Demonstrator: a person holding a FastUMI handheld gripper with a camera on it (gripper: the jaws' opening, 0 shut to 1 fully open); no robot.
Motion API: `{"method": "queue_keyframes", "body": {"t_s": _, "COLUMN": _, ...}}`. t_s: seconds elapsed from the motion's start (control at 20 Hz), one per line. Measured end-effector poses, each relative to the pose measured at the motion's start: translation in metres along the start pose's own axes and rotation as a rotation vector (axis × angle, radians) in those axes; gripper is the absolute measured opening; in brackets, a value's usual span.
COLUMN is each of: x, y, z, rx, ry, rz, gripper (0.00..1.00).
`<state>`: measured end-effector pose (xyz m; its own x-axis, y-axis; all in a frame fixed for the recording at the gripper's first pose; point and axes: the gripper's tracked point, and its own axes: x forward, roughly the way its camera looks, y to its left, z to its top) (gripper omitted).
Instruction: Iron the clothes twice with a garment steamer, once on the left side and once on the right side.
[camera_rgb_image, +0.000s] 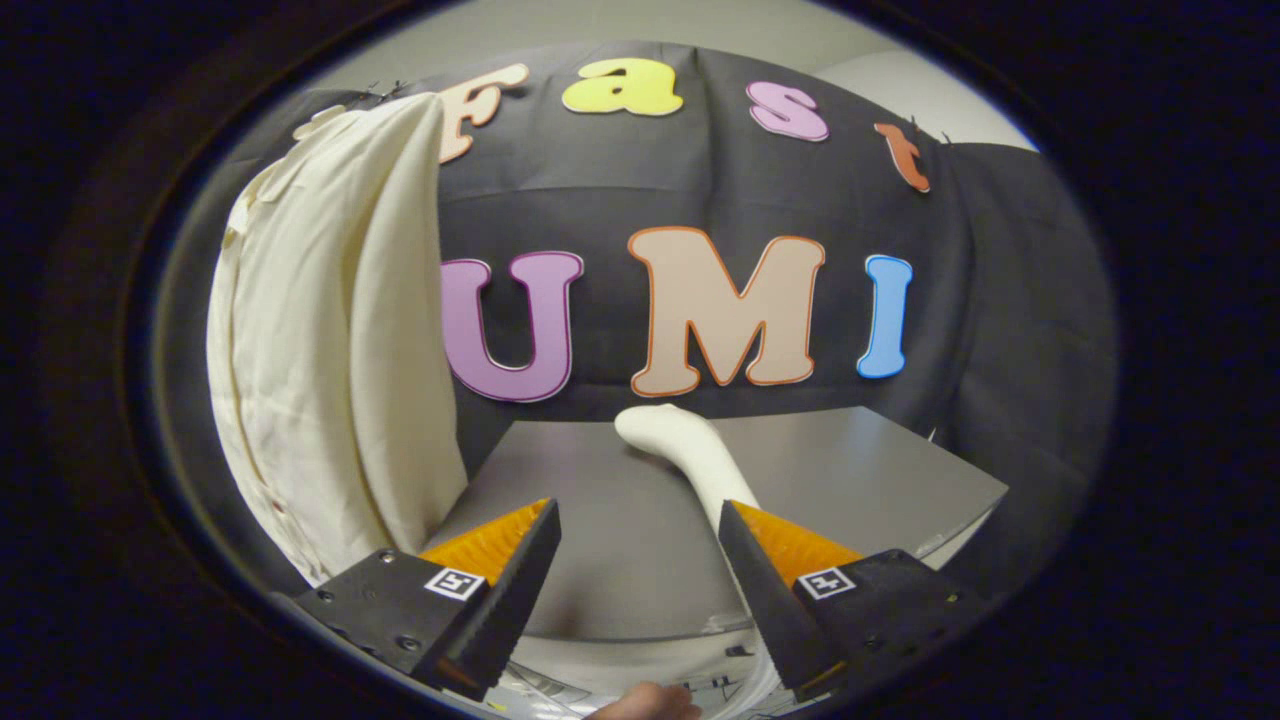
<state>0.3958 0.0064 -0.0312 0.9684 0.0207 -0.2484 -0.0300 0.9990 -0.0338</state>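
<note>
Garment (320, 340): cream shirt, hanging at left of frame against the black cloth wall, reaching from upper left down to just above the left finger; row of buttons along its lower left edge; folds running top to bottom.
Steamer (690, 450): white, curved body lying on the desk at centre frame, rounded head pointing left toward the shirt; lower part running down behind the right finger's tip, touching it or just beside it, hard to tell which.
Desk (600, 540): grey, flat top, lower centre of frame, bare between the fingers and to the right of the steamer; near edge visible below the fingers.
Jaws: spread wide, gripping nothing; gap between the fingers over bare desk.
Gripper (640, 530): lower centre of frame, hovering above the near part of the desk, short of the steamer's head.
Hand (645, 703): part of a person's hand at bottom centre, below the fingers.
</note>
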Motion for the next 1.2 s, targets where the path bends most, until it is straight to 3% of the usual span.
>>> {"method": "queue_keyframes", "body": {"t_s": 0.1, "x": 0.021, "y": -0.014, "z": 0.012, "rx": -0.005, "ry": 0.005, "rz": -0.012, "gripper": 0.98}}
{"method": "queue_keyframes", "body": {"t_s": 0.5, "x": 0.091, "y": -0.039, "z": 0.001, "rx": -0.007, "ry": 0.265, "rz": 0.036, "gripper": 0.95}}
{"method": "queue_keyframes", "body": {"t_s": 0.9, "x": 0.098, "y": -0.041, "z": -0.015, "rx": 0.007, "ry": 0.359, "rz": -0.024, "gripper": 0.57}}
{"method": "queue_keyframes", "body": {"t_s": 1.05, "x": 0.1, "y": -0.048, "z": -0.017, "rx": -0.006, "ry": 0.362, "rz": -0.061, "gripper": 0.49}}
{"method": "queue_keyframes", "body": {"t_s": 1.2, "x": 0.09, "y": -0.056, "z": 0.002, "rx": 0.018, "ry": 0.271, "rz": -0.099, "gripper": 0.44}}
